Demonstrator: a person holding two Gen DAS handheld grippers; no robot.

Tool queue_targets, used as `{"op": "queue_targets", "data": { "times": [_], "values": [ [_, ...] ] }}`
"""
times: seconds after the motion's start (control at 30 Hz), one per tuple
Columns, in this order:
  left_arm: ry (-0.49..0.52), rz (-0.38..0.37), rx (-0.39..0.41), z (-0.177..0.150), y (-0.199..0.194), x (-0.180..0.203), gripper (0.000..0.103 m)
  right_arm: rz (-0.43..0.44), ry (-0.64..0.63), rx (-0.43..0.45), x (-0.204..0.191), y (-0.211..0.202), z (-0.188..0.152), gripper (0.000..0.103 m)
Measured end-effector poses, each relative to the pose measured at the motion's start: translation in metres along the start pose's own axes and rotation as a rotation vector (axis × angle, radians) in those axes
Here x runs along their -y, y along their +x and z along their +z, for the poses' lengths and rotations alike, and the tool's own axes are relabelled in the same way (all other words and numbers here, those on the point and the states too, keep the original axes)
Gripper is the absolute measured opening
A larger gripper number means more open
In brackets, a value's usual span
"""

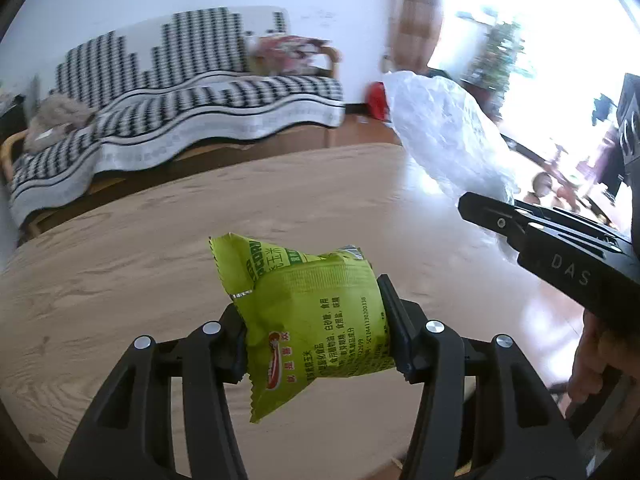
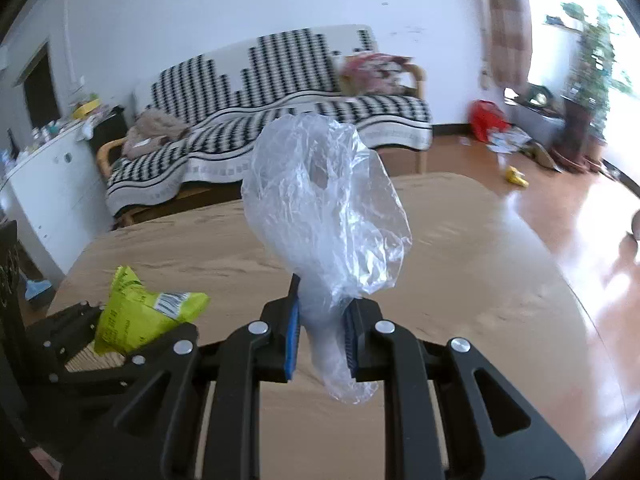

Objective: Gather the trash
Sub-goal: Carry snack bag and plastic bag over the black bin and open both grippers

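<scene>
Trash here is two pieces, both already lifted clear of the wooden tabletop (image 1: 120, 240). On the left, the left tongs (image 1: 316, 332) pinch a green snack wrapper (image 1: 312, 312) across its middle, one black finger pressed against each side, so the packet stands between them with its crimped top pointing ahead and its lower corner hanging below. To the right, the right tongs (image 2: 322, 340) are squeezed nearly together on the neck of a crumpled clear plastic bag (image 2: 328, 200), the blue pads (image 2: 293, 332) gripping the twisted part while the loose bulk billows up and forward of the tips. The two tongs sit close side by side, and each shows up at the edge of the other's view.

Judging by this, picking up is done for these two items; dropping them somewhere is left, and no bin is visible. No other trash shows on the tabletop ahead of the tongs. Beyond it, on the floor, lie a few scattered bits.

Both tongs point forward and down over the tabletop. A hand (image 1: 592, 360) grips the right handle at the left view's edge.
</scene>
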State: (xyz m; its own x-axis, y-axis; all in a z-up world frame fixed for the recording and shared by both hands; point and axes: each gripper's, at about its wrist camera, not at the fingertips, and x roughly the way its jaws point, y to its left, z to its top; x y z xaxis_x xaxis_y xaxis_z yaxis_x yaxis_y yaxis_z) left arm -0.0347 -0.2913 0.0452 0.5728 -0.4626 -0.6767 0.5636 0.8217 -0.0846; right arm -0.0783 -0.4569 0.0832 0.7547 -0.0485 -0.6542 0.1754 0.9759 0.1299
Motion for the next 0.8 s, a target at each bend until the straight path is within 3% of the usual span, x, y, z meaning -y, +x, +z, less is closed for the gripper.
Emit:
{"op": "queue_targets", "data": {
  "times": [0.23, 0.43, 0.6, 0.73, 0.8],
  "values": [
    [0.091, -0.142, -0.035, -0.019, -0.008, 0.090, 0.053, -0.071, 0.095, 0.010, 0.086, -0.078, -0.043, 0.018],
    [0.164, -0.247, -0.158, -0.072, 0.009, 0.151, 0.053, -0.094, 0.172, -0.046, 0.127, -0.109, -0.106, 0.018],
    [0.161, -0.320, -0.349, -0.154, 0.051, 0.174, 0.053, -0.093, 0.341, -0.200, 0.159, -0.082, -0.203, 0.019],
    [0.209, -0.266, -0.442, -0.214, 0.093, 0.189, 0.053, -0.120, 0.451, -0.427, 0.172, -0.030, -0.298, 0.019],
    [0.223, -0.266, -0.503, -0.232, 0.113, 0.189, 0.053, -0.122, 0.495, -0.484, 0.173, -0.017, -0.325, 0.019]
  ]
}}
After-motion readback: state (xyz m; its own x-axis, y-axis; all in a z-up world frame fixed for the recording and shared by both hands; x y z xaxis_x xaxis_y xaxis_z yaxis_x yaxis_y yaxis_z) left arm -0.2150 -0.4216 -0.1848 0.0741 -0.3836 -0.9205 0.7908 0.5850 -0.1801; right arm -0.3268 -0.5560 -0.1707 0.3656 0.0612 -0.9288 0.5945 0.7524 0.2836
